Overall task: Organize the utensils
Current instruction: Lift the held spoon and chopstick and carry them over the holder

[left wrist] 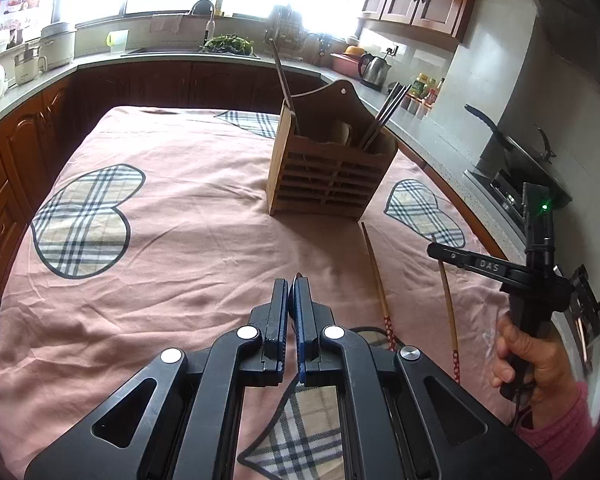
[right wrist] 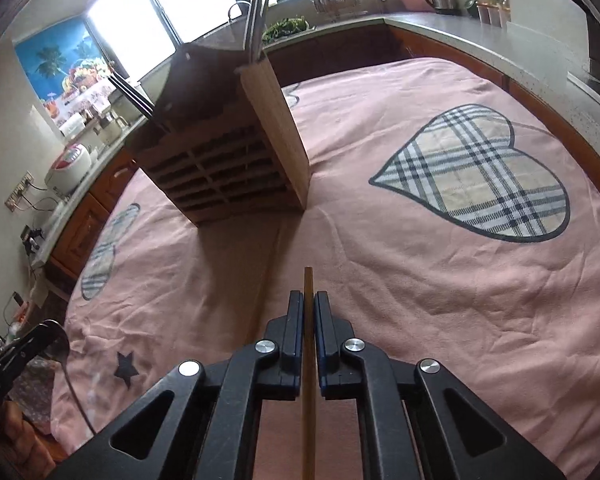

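Two chopsticks [left wrist: 378, 280] lay on the pink cloth [left wrist: 172, 240] covering the bench, just in front of the wooden utensil holder [left wrist: 328, 168] (metal utensils already stood inside it). The right gripper [right wrist: 309, 300] was clamped on one wooden chopstick [right wrist: 308, 280], pointing toward the holder. The left gripper [left wrist: 291, 286] was closed on a thin metal utensil tip [left wrist: 299, 276], raised above the cloth.
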`<state>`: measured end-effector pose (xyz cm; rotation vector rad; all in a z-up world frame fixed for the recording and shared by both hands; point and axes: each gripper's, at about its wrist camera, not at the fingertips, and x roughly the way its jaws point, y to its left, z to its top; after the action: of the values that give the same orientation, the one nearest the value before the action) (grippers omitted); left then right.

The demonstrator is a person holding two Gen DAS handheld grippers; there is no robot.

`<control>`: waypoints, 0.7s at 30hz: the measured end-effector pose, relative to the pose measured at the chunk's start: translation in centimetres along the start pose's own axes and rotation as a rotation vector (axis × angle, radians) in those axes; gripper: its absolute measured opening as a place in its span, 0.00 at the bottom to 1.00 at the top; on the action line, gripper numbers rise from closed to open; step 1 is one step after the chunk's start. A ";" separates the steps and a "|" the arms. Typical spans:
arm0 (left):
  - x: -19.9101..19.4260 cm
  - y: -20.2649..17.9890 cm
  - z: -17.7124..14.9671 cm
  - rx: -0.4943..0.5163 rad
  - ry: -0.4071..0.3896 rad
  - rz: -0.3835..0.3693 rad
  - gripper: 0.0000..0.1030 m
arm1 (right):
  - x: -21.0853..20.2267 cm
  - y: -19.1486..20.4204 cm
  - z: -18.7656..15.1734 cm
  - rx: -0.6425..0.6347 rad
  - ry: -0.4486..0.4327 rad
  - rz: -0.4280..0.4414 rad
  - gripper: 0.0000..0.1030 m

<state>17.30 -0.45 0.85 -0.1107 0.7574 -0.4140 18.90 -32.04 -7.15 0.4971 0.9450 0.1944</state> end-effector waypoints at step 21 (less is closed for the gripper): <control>-4.0 -1.3 6.4 0.002 -0.226 0.083 0.03 | -10.5 3.9 4.2 -0.049 -0.327 0.120 0.05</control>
<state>18.69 -0.36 8.43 -0.1212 0.5374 -0.3171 16.43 -33.86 4.43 0.5224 0.5904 0.2364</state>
